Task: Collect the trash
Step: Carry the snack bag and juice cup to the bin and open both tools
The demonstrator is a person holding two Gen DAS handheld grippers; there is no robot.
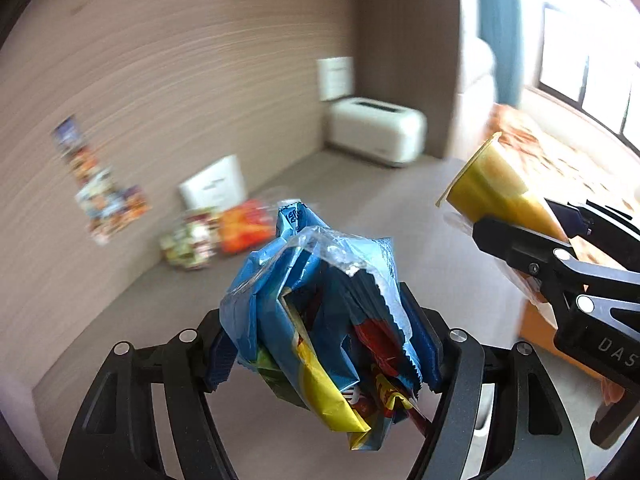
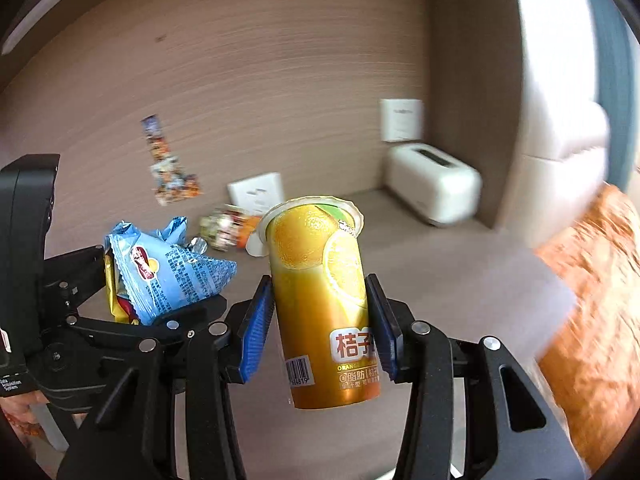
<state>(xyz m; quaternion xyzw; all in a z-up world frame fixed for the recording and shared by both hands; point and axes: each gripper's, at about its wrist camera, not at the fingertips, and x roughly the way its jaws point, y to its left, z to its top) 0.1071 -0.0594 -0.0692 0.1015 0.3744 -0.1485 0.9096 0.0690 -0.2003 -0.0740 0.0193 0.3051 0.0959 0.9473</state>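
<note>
My left gripper is shut on a crumpled blue snack wrapper with yellow and red parts, held above the grey tabletop. It also shows in the right wrist view at the left. My right gripper is shut on an upright orange juice cup with a peeled foil lid. The cup also shows in the left wrist view, at the right, with the right gripper around it. More snack packets lie on the table by the wall, also seen in the right wrist view.
A white toaster stands in the far corner. A white box leans on the wall behind the packets. Stickers hang on the wall. An orange patterned cloth lies at the right, a window beyond.
</note>
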